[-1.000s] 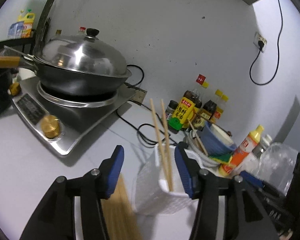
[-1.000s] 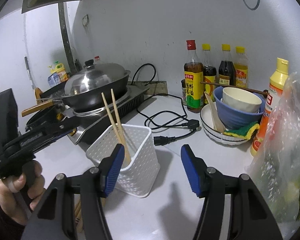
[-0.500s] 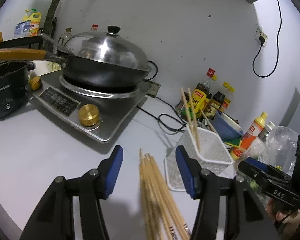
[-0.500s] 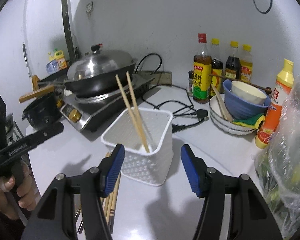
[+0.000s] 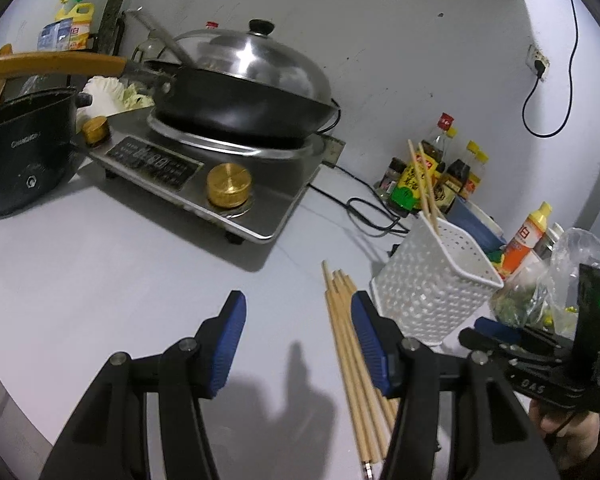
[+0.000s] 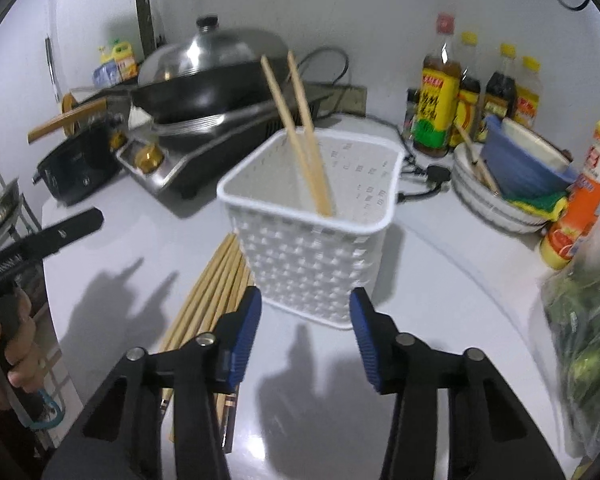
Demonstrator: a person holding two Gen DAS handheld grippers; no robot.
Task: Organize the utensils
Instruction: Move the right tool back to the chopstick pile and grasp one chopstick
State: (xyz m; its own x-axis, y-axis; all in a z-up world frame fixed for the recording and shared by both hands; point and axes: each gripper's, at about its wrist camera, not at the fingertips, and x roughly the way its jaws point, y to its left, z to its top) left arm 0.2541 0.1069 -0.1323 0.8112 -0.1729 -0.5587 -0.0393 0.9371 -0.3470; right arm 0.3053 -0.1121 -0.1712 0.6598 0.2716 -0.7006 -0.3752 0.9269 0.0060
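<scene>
From my left wrist view, my left tool sits at the bottom centre of the frame, its blue pads spread with nothing between them but bare worktop. The loose chopsticks lie flat just right of centre, running toward the lower edge, and my right-hand pad crosses over them. The white basket stands just beside their far ends at centre right, with two chopsticks in the basket leaning out of it. My right tool shows at the lower right edge. The wok on its cooker fills the upper middle.

From my right wrist view, my right tool is at the bottom centre, aimed at the near wall of the basket. Its jaws are closing, yet nothing is between them. The loose bundle lies at lower left, passing under my left-hand finger. The bottles stand upper right.

I judge I am at the pick-up step: two sticks are stowed, the rest are waiting. Next I need to lower one tool over the bundle, line the pads up across a stick or two, pinch, lift and tip them upright into the basket.
</scene>
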